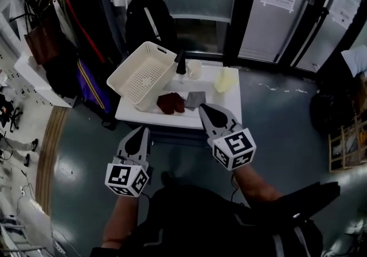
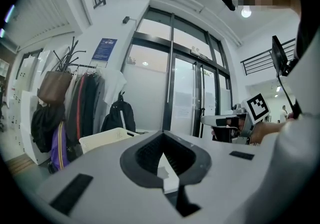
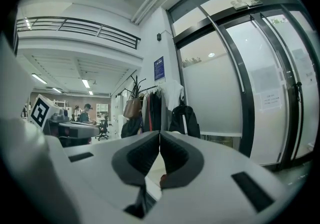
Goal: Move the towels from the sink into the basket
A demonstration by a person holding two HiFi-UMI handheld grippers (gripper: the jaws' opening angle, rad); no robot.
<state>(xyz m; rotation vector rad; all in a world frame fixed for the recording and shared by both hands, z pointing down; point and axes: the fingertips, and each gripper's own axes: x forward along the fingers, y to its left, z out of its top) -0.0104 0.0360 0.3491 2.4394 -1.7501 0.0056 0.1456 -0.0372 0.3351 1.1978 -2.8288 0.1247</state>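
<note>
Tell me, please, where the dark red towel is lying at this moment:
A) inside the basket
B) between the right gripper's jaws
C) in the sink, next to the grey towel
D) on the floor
C: the head view shows the dark red towel lying in the sink right beside the grey towel, outside the basket that leans at the sink's left.

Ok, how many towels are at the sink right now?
3: a dark red towel beside the basket, a grey towel to its right, a pale yellow towel at the far right. Others may hide under the basket.
</note>
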